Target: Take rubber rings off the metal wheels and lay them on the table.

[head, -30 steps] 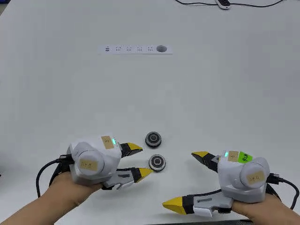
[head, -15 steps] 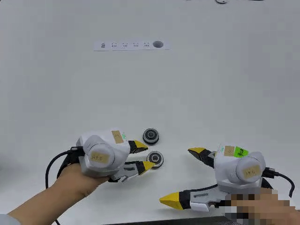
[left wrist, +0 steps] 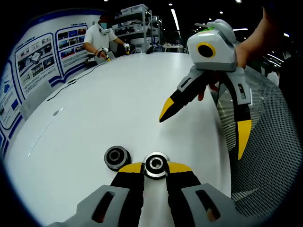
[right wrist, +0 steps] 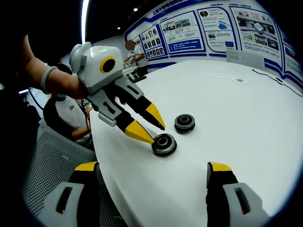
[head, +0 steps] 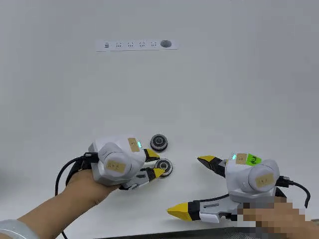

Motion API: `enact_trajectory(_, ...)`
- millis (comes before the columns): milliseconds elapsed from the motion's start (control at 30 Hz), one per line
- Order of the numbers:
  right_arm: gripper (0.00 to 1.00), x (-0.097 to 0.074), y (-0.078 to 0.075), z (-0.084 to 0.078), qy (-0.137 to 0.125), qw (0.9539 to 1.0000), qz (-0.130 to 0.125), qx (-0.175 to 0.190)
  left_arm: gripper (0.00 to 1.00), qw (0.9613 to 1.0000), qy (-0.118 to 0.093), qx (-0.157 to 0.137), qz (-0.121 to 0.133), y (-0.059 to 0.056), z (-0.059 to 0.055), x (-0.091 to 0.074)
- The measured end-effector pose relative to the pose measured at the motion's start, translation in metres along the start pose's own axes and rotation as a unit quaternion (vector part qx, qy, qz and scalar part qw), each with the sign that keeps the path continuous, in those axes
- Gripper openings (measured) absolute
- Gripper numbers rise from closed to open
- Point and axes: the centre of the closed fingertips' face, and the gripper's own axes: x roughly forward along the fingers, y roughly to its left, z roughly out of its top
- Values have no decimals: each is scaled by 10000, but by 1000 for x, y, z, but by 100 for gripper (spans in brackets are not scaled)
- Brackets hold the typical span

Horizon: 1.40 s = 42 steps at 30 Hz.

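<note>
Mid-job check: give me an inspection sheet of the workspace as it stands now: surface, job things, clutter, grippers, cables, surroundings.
Surface: white table, plain.
Job's things: two round metal wheels, a dark rubber ring on each; far wheel free, near wheel between the left gripper's tips.
Clutter: white power strip at the far side.
Grippers: left gripper flanks the near wheel, grip unclear; right gripper wide open, holding nothing.
Cables: black cable behind the left gripper; second black cable behind the right.
Surroundings: wall posters, mesh chair, a person far off.
</note>
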Motion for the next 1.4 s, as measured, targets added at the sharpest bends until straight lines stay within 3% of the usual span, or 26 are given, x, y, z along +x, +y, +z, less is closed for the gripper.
enact_trajectory(600, 94, -1, -3, -2, -52, 9999, -31, 121, 16, 9994, 185, 228, -161, -3, -2, 11)
enact_trajectory(867, 93, 1, -2, 4, -214, 9988, 86, 426, 14, 9987, 259, 369, -233, -3, -4, 12)
enact_trajectory(1067, 92, 5, 0, 10, -313, 9971, 219, 652, 13, 9989, 247, 311, -252, -2, -4, 12)
enact_trajectory(1233, 90, 7, 1, 16, -437, 9936, 379, 967, 13, 9989, 240, 315, -264, -2, -4, 12)
enact_trajectory(1400, 88, 10, 0, 25, -644, 9866, 507, 1413, 13, 9988, 238, 329, -275, -2, -4, 12)
